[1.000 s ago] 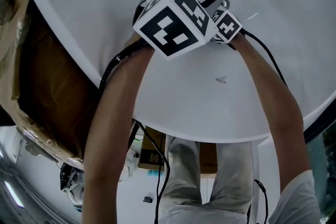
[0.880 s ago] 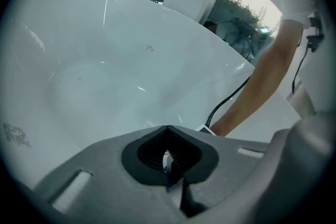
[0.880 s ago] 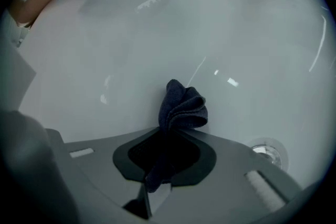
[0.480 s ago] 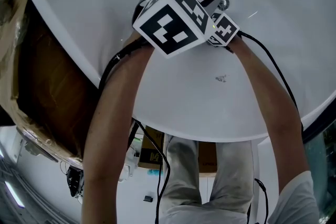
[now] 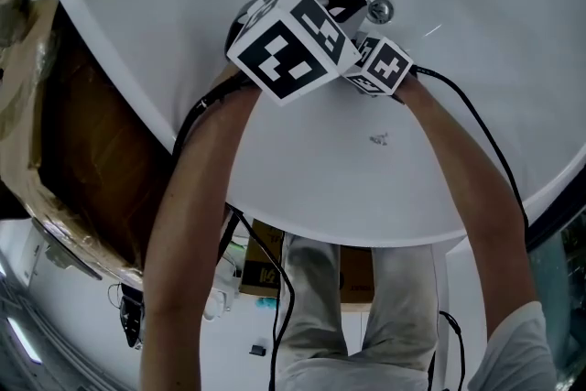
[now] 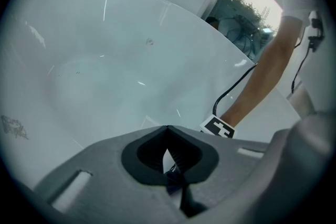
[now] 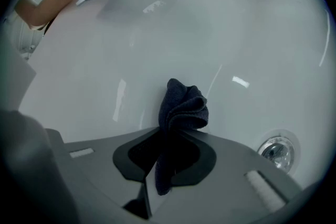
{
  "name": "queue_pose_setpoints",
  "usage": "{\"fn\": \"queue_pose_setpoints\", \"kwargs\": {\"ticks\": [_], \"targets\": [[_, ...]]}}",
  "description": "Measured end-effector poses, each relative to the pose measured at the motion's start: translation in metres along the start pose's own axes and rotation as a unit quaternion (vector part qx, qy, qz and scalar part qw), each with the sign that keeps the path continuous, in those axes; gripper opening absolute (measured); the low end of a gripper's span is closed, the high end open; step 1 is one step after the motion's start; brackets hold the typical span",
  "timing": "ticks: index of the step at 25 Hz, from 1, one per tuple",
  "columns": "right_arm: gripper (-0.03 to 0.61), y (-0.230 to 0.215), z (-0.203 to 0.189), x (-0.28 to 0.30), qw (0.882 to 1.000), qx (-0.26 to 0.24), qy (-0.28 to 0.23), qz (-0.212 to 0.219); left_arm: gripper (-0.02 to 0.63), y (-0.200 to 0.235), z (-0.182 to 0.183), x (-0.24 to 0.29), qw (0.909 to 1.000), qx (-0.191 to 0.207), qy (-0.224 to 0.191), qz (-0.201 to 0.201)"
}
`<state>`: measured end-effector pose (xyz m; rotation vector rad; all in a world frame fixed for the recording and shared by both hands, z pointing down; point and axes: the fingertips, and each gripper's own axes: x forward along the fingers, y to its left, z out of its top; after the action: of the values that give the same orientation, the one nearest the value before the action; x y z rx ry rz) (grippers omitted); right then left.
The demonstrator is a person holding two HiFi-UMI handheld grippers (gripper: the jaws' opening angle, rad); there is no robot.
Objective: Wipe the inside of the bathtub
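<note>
Brown cardboard [image 5: 64, 151] lies outside the bathtub [image 5: 476, 133] rim, to the left of both grippers, and is cut off by the frame edge. From the head view, neither pair of jaws can be seen: the large marker cube [image 5: 291, 41] and the smaller marker cube [image 5: 380, 66] cover them, the two cubes close beside each other over the tub's inner wall. The left gripper [image 6: 168, 136] has its jaws pressed together. A small dark scrap low in their gap is too unclear to identify. Ahead of it lies only bare white tub wall. The right forearm [image 6: 262, 81] crosses at its right. The right gripper [image 7: 170, 136] pinches a dark cloth [image 7: 182, 107]. The bunched top of the cloth protrudes past the jaw tips against the tub surface, and its tail hangs back between the jaws. A chrome drain fitting [image 7: 276, 152] sits to the right of this gripper, partly hidden behind its body. A faint speck [image 5: 376, 139] marks the wall nearer the person, its nature unreadable.
</note>
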<state>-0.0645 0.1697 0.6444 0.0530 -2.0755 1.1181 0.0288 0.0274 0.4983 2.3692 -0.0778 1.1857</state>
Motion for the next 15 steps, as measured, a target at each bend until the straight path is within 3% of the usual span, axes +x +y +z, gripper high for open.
{"fn": "queue_pose_setpoints", "kwargs": {"ticks": [15], "targets": [[0.046,0.042,0.009,-0.017,0.999,-0.012,-0.021,0.025,-0.003,-0.016,0.005,-0.017,0.9993,-0.027,-0.025,0.012]]}}
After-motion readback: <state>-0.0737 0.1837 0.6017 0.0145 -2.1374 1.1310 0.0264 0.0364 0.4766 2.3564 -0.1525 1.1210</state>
